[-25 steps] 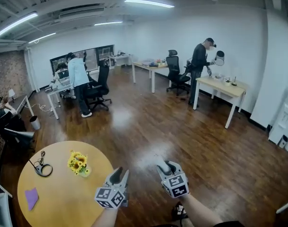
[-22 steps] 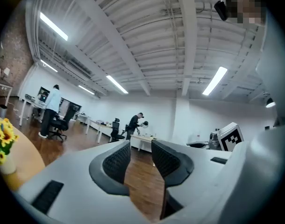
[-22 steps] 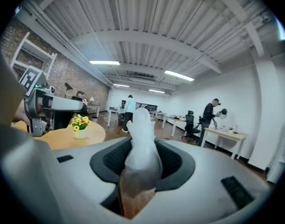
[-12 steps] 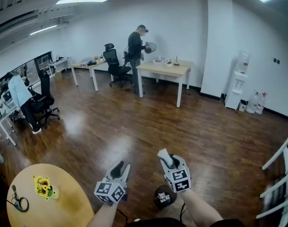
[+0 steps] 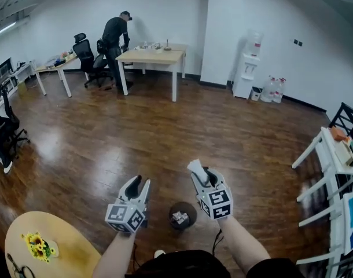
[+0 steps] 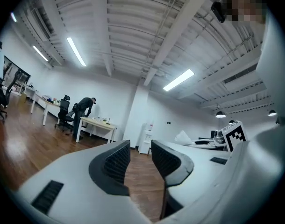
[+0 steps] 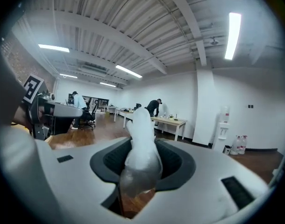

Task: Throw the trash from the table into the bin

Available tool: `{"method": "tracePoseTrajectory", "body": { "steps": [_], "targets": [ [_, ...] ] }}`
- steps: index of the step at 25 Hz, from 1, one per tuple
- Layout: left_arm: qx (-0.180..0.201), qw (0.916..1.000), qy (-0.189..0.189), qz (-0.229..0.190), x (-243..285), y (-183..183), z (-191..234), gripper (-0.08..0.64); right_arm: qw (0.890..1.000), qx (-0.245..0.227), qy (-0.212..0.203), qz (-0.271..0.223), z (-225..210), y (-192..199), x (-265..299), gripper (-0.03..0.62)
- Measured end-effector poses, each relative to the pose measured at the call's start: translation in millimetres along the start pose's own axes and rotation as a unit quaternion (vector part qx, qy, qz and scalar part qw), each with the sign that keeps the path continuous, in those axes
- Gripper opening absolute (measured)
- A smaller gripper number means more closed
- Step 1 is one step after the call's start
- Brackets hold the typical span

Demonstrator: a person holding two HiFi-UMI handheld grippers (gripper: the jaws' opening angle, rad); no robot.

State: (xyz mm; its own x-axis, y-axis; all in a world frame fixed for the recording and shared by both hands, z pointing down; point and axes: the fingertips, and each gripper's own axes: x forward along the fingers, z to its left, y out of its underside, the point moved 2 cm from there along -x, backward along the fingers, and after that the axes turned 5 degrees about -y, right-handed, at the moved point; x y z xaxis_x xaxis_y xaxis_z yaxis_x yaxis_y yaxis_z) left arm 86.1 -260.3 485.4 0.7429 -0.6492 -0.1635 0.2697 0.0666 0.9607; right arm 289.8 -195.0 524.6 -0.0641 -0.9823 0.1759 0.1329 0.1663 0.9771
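Our right claw [image 7: 142, 164] pinches a white crumpled scrap [image 7: 141, 125]; it looks light and soft, so a middle hold suits. Our left claw [image 6: 140, 155] is spread, empty.

view swung right: round table [image 5: 78, 253] slid to lower-left corner, water dispenser [image 5: 246, 68] appeared, bin [image 5: 181, 216] now between left gripper [image 5: 134, 184] and right gripper [image 5: 201, 172].

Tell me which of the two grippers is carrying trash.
The right gripper: a white crumpled scrap is clamped between its jaws. The left gripper has its jaws apart with nothing between them.
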Motion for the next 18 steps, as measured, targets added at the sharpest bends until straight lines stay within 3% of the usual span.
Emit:
{"method": "tracePoseTrajectory", "body": {
  "steps": [10,18],
  "targets": [
    [-0.034,0.9972,-0.016,0.065,-10,55,46,0.135,0.996,0.039,0.012,0.074,26,66,23,0.16],
    [-0.056,0.9882,-0.04,0.137,-17,123,59,0.135,0.987,0.084,0.003,0.137,36,136,33,0.16]
  ]
}}
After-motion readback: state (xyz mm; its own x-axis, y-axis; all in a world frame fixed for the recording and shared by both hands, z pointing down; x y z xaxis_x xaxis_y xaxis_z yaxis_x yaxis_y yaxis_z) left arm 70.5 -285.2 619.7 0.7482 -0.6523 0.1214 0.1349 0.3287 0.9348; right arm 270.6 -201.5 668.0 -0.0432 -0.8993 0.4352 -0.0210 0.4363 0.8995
